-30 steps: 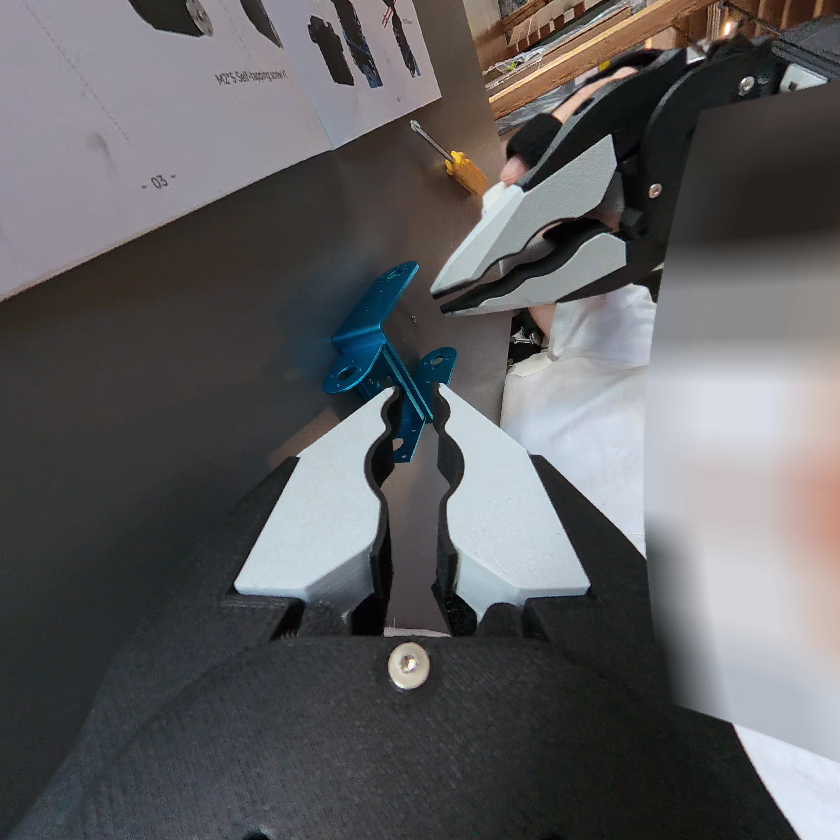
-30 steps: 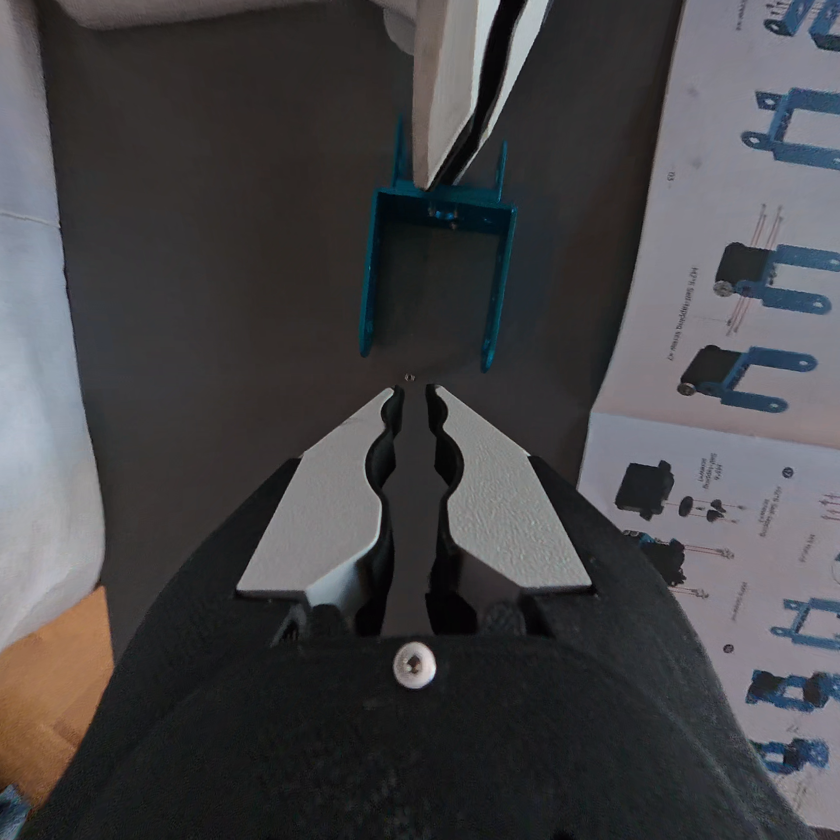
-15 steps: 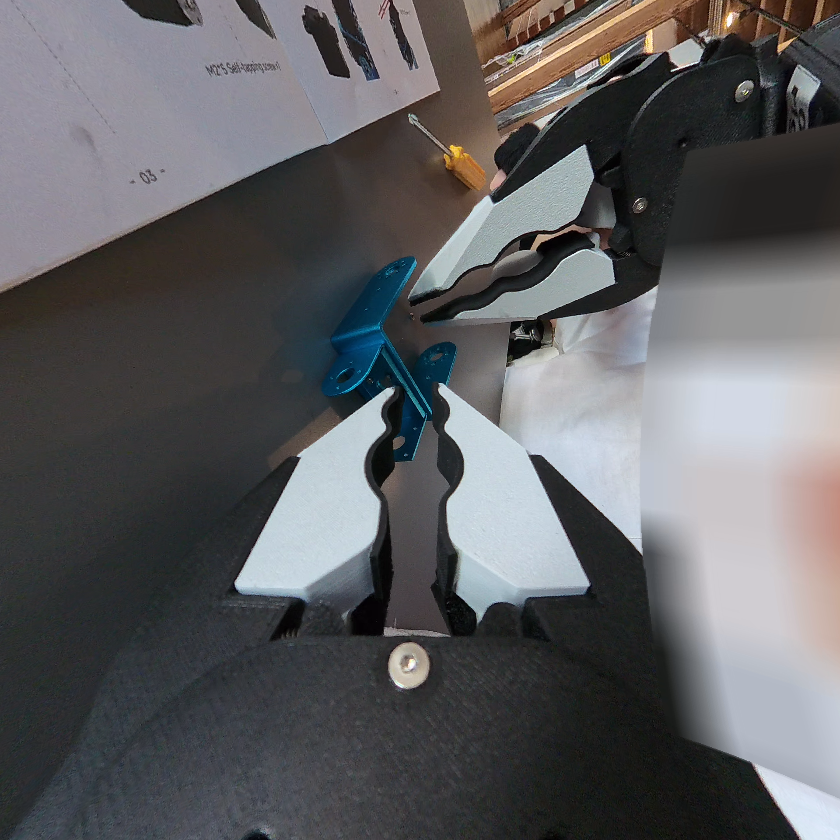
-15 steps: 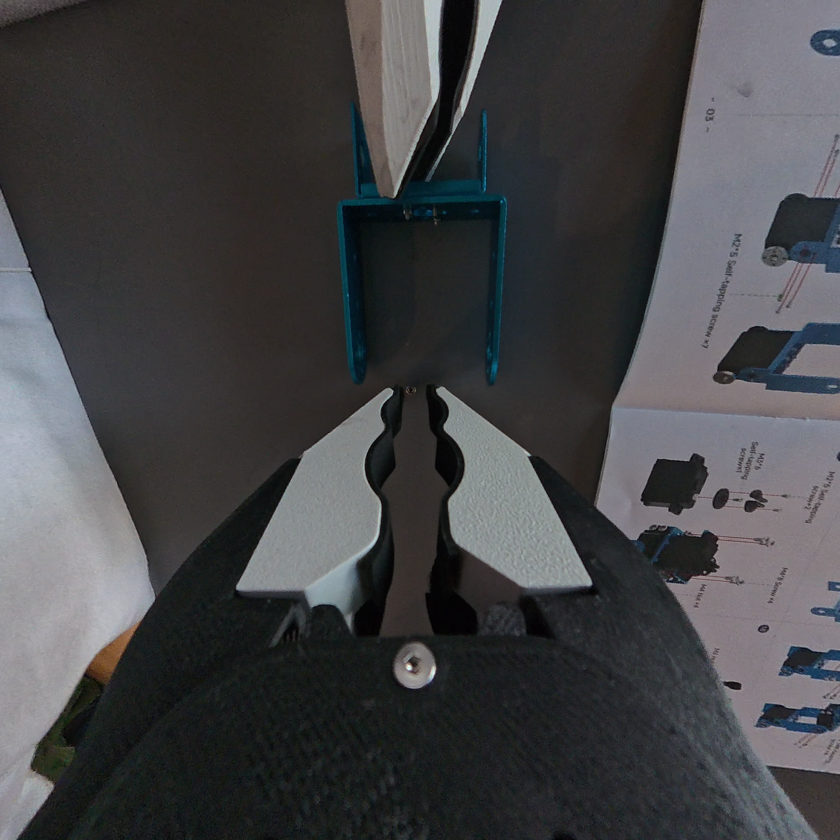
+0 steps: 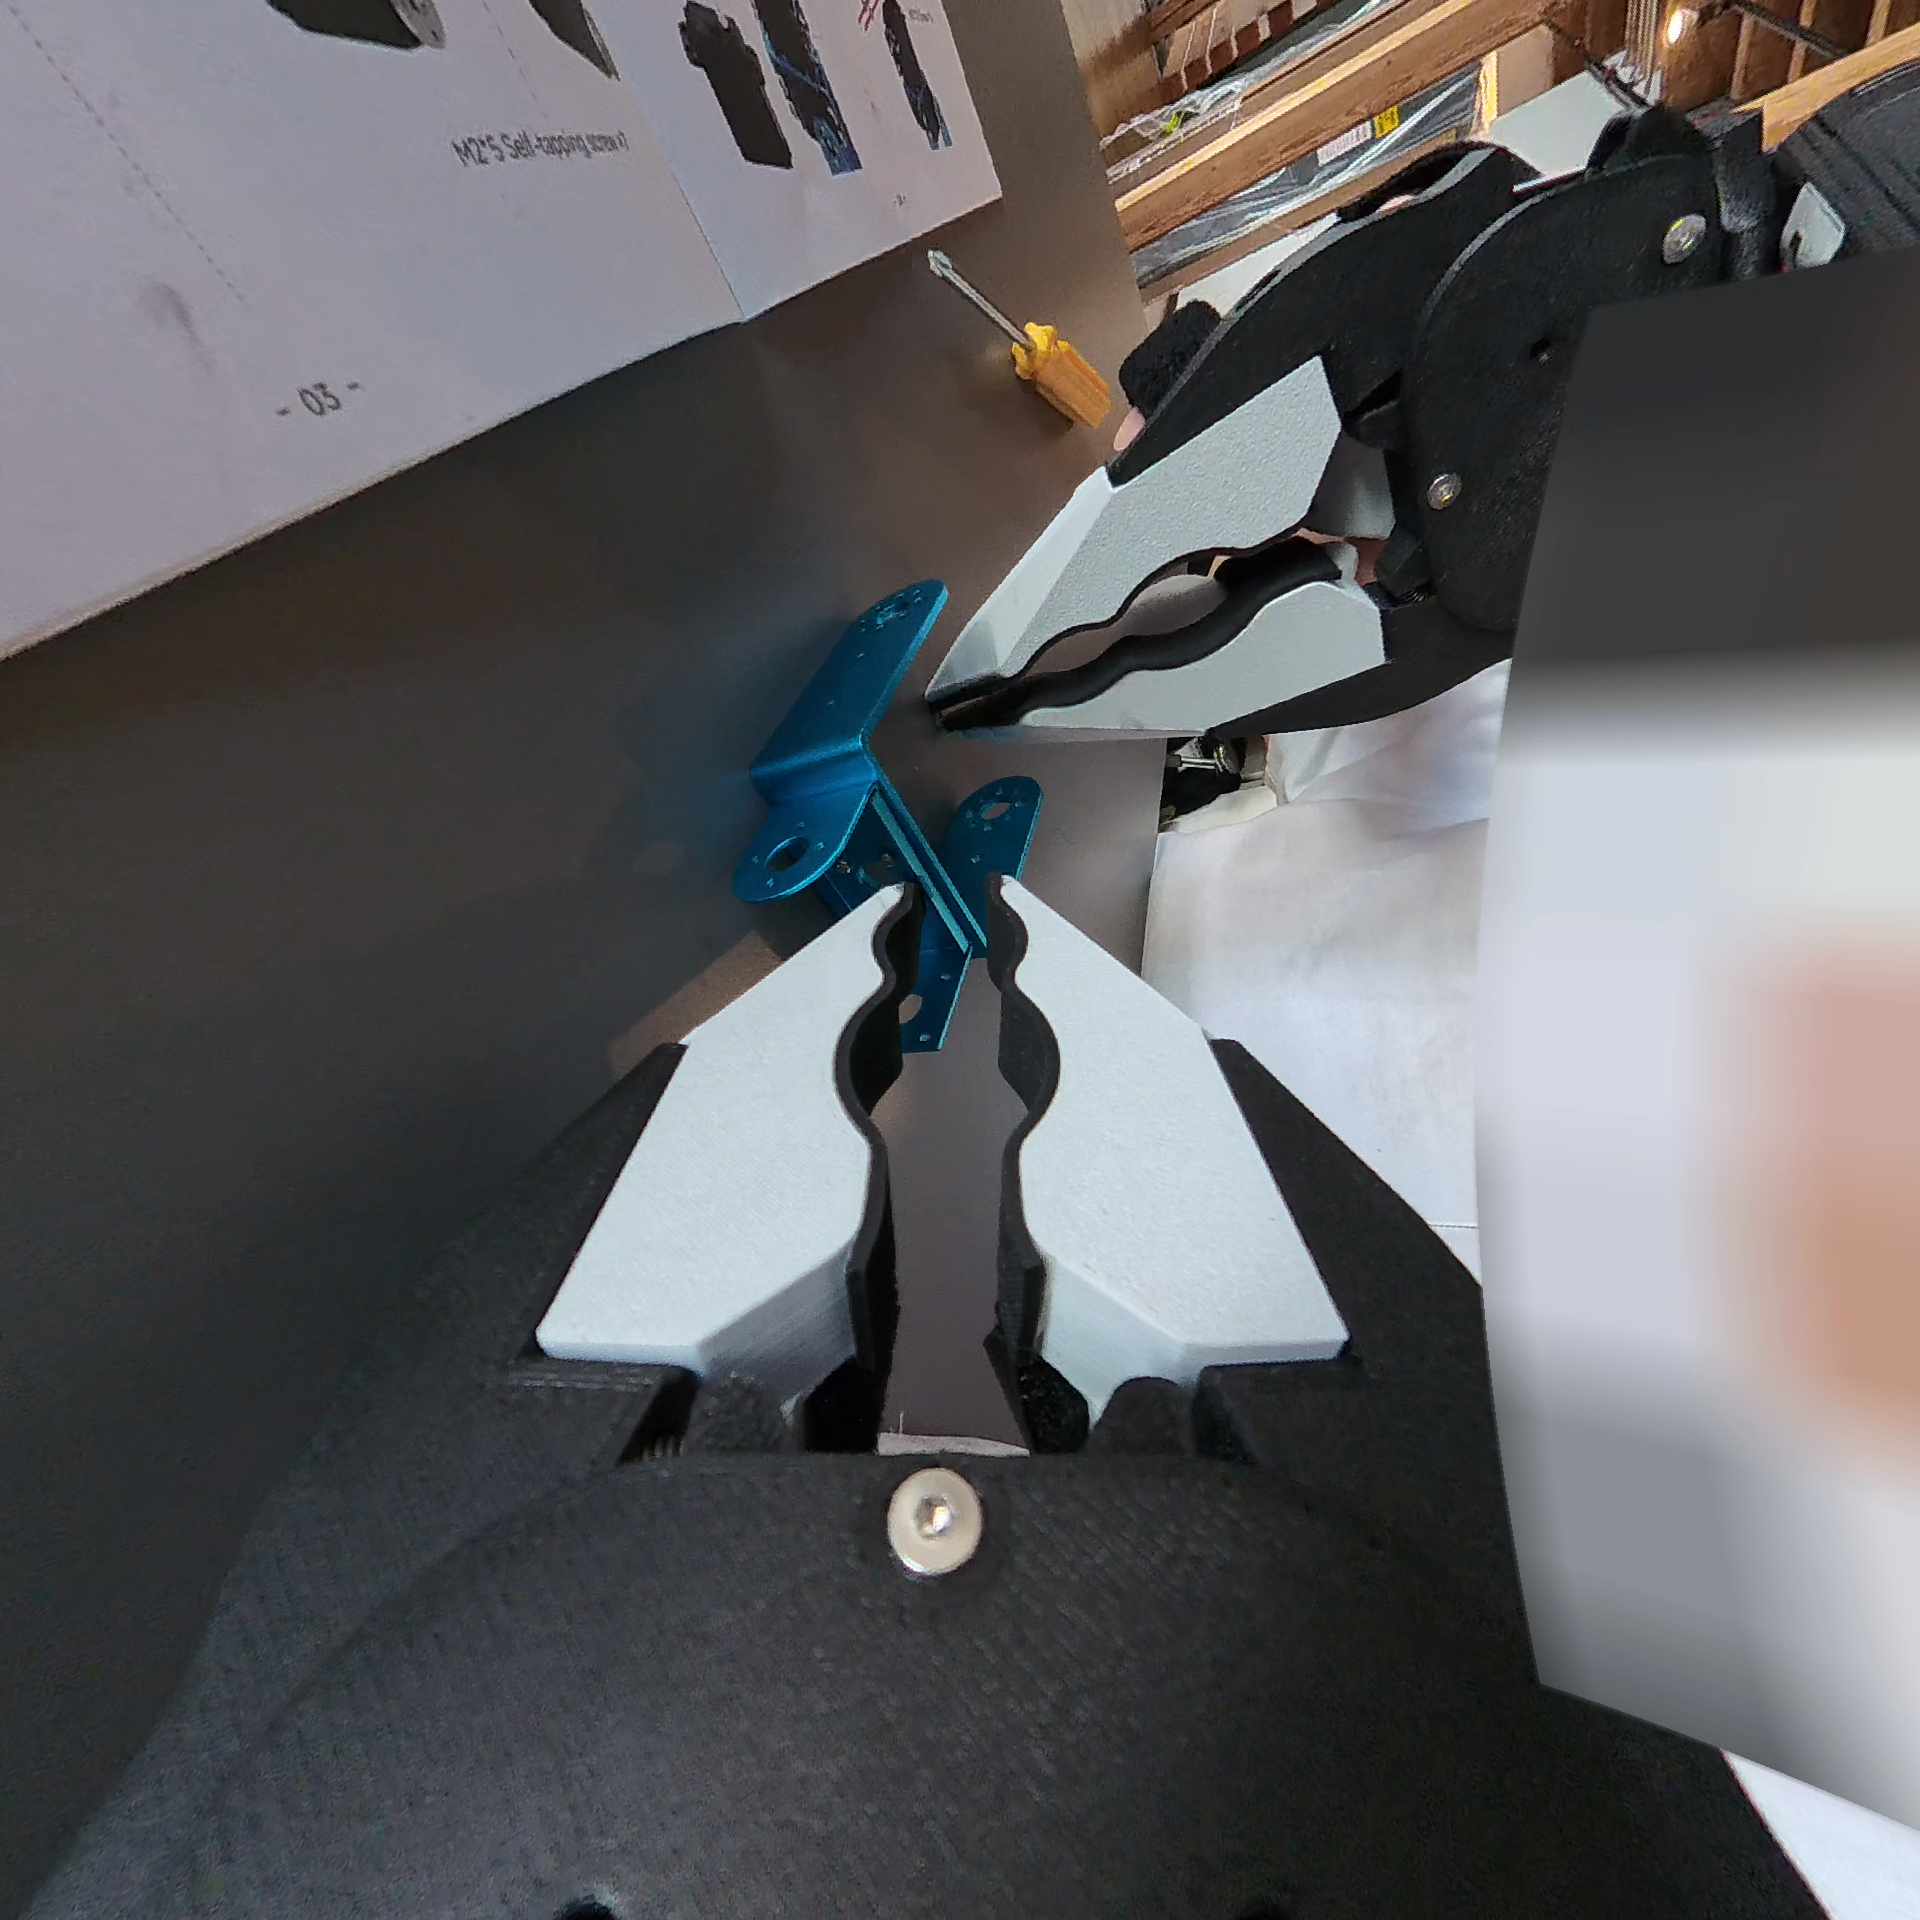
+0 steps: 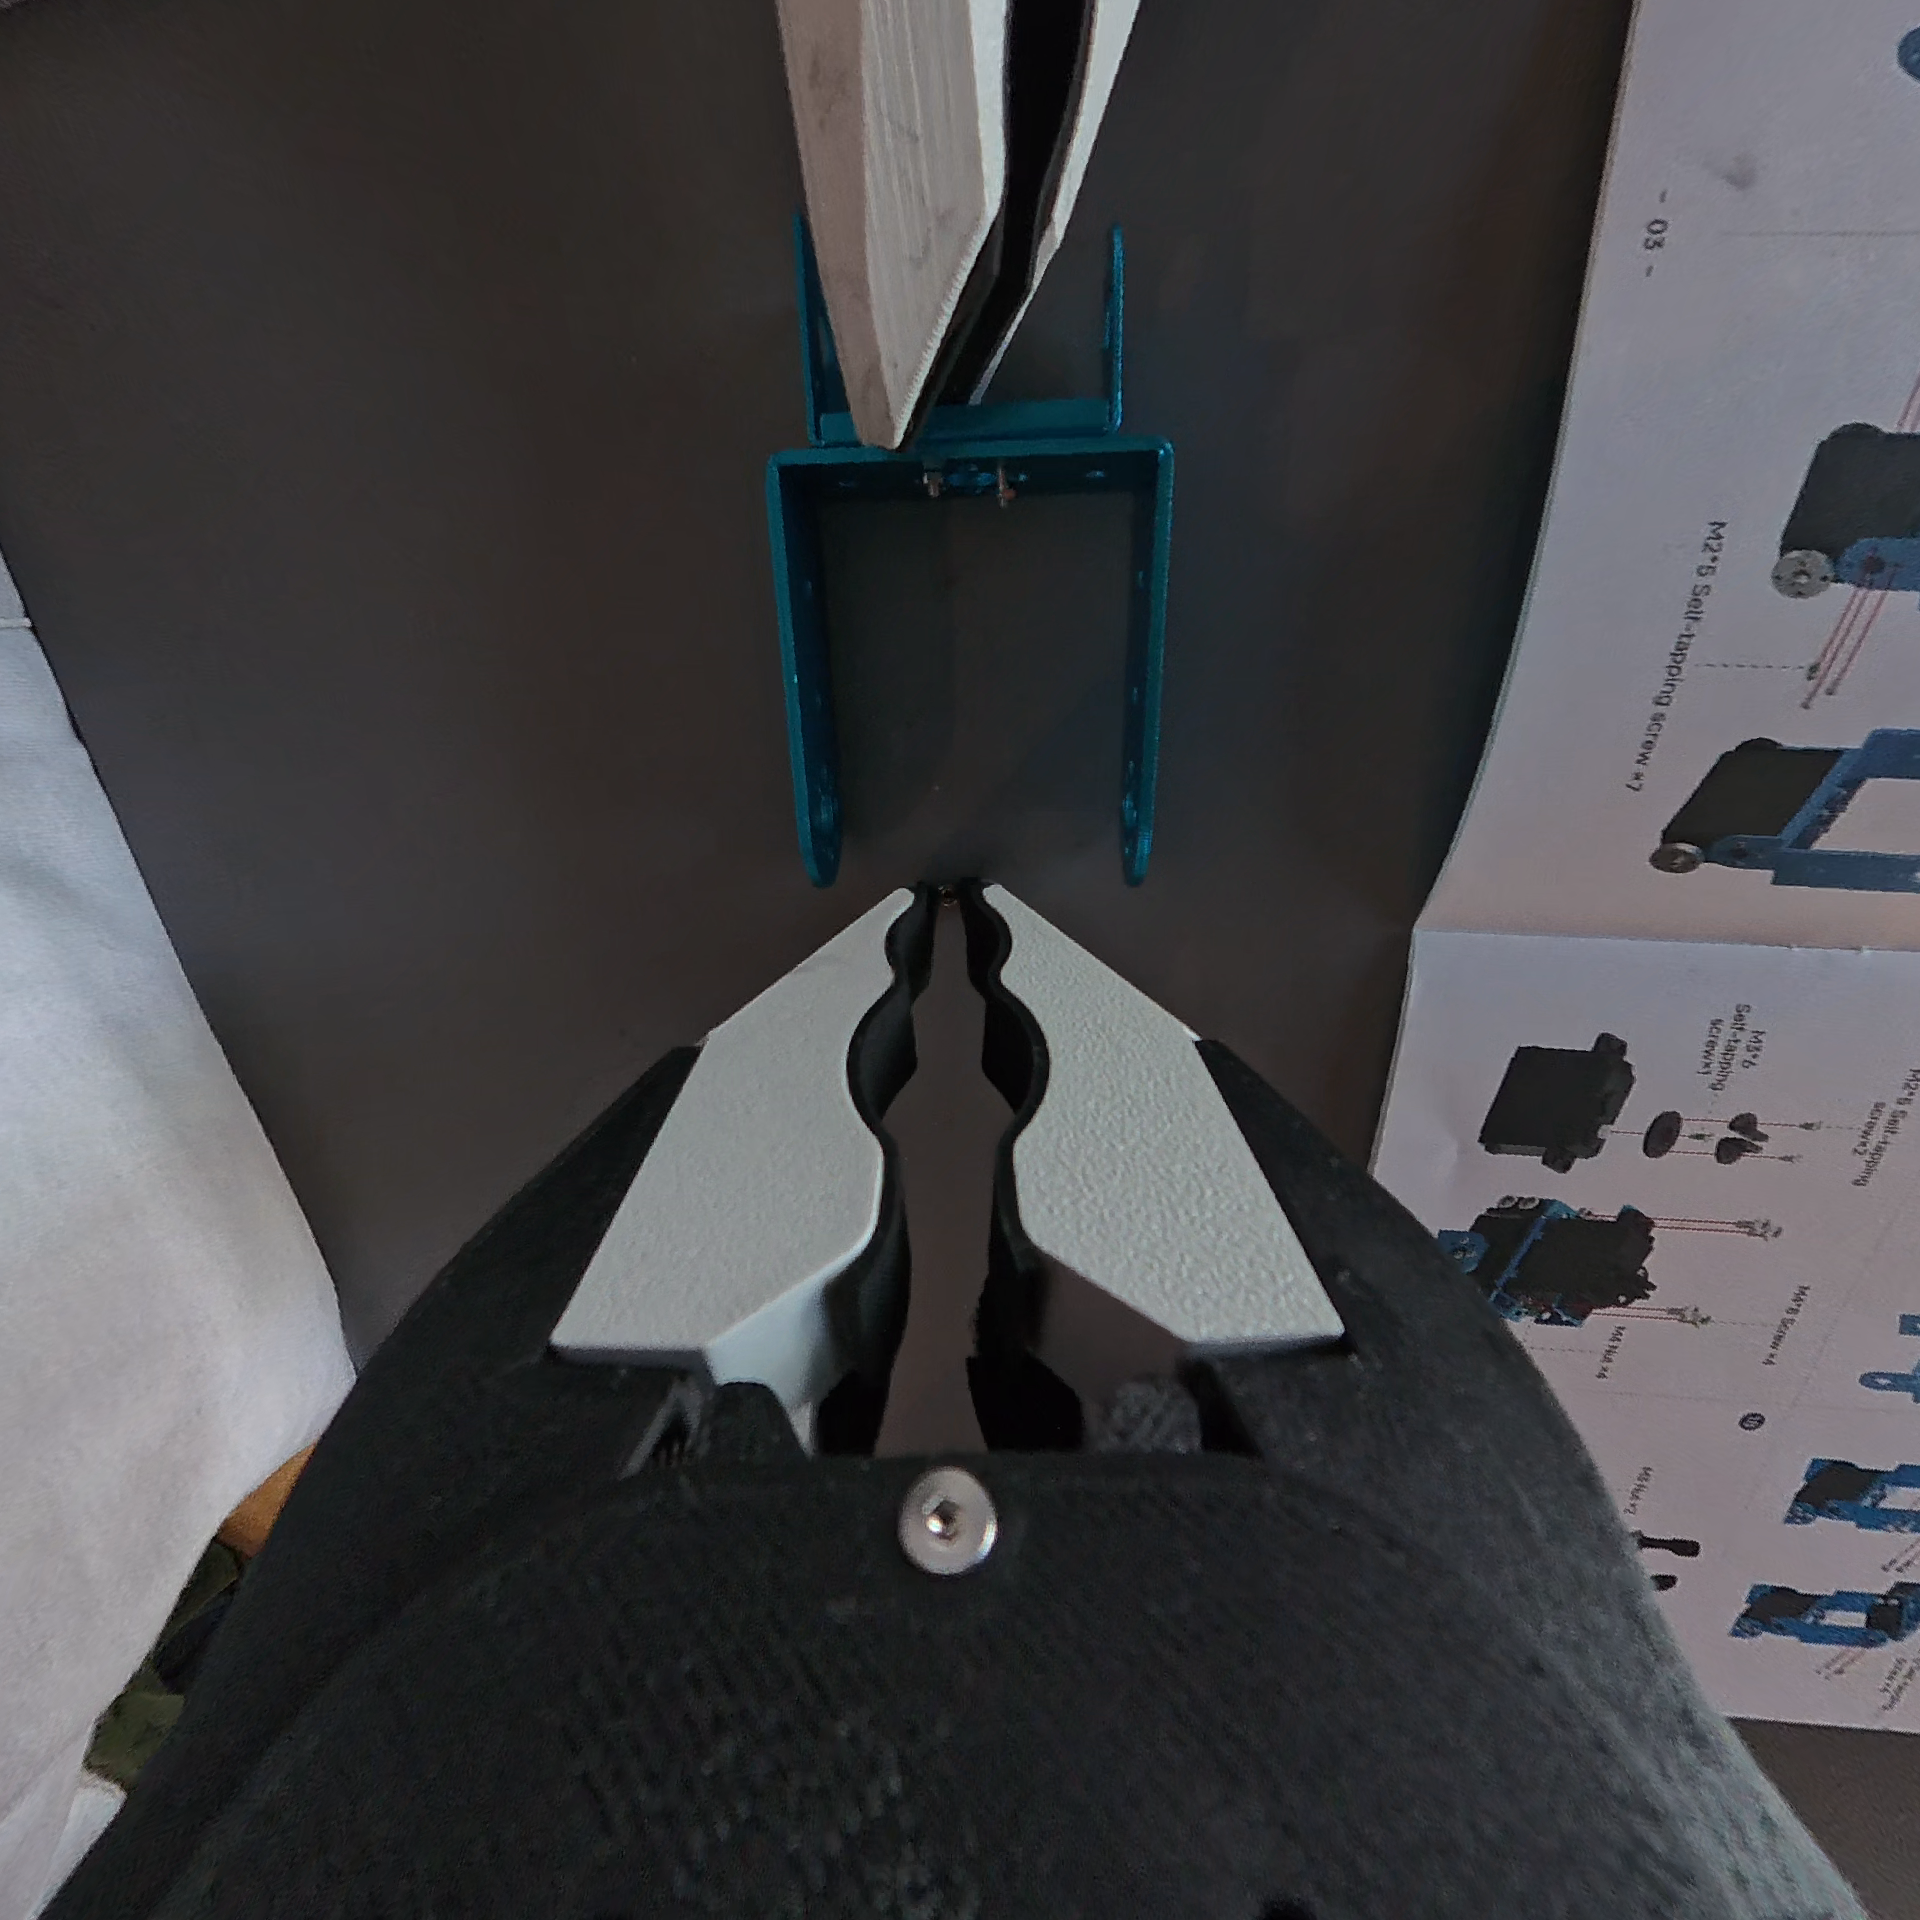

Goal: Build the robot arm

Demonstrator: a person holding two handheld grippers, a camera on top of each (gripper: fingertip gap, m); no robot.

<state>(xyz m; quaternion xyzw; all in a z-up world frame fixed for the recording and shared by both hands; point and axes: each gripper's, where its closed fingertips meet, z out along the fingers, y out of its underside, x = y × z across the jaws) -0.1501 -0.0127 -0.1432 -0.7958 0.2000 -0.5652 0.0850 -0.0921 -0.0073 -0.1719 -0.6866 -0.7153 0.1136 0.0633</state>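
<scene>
Listing contents, both wrist views.

- Left gripper [image 5: 948, 906]: fingers clenched on the bracket [image 5: 821, 800], pinching a thin blue plate edge between the tips. In the right wrist view it comes in from 12 o'clock [image 6: 951, 410], its tips pressed onto the bracket's closed end.
- Bracket [image 6: 800, 665]: blue metal, U-shaped, drilled with small holes, lying on the mat [image 6: 416, 520]. In the right wrist view the closed end is at 12 o'clock and the two arms point to 6 o'clock. A second blue piece is joined behind the closed end; two small fasteners show on the cross-plate.
- Right gripper [image 6: 948, 894]: fingers nearly together, tips down at the mat just beyond the bracket's open end. They nip a tiny screw [image 6: 945, 900]; it is too small to make out further. In the left wrist view this gripper reaches in from 2 o'clock [image 5: 940, 709], its tips just beside the bracket's upper arm.
- Mat [image 5: 364, 831]: dark, matte, bearing all the items.
- Sheet [image 6: 1714, 416]: printed assembly diagrams, at 3 o'clock in the right wrist view; at 11 o'clock in the left wrist view [image 5: 312, 260].
- Screwdriver [image 5: 1049, 369]: yellow handle, lying on the mat at 1 o'clock, well apart from the bracket.
- Cloth [image 6: 104, 1039]: white, at 9 o'clock beside the mat.
</scene>
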